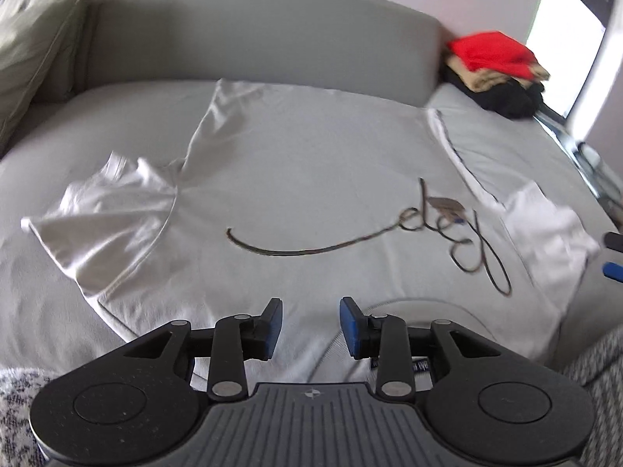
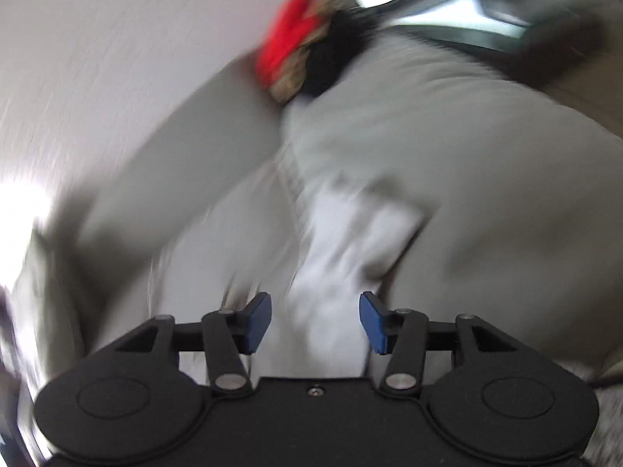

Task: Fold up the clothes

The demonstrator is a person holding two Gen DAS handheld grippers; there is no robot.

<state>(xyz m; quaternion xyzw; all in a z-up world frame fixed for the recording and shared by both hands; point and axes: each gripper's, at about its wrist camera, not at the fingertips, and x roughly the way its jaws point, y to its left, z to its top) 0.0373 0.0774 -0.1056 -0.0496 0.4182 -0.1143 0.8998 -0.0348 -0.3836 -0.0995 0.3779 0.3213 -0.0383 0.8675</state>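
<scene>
A white T-shirt [image 1: 296, 179] with a dark script logo lies spread flat on the grey couch seat [image 1: 70, 136], collar toward me, both sleeves out to the sides. My left gripper [image 1: 310, 327] is open and empty, just above the shirt's collar edge. In the blurred right wrist view, my right gripper [image 2: 315, 321] is open and empty over the shirt's white right sleeve [image 2: 350, 233]. The tip of the right gripper shows at the right edge of the left wrist view [image 1: 613, 268].
A pile of folded clothes, red on tan on black [image 1: 498, 70], sits at the couch's far right corner; it also shows in the right wrist view [image 2: 307, 50]. A pale cushion [image 1: 35, 39] leans at the far left. The couch backrest [image 1: 253, 35] runs behind. A patterned rug [image 1: 15, 393] lies in front.
</scene>
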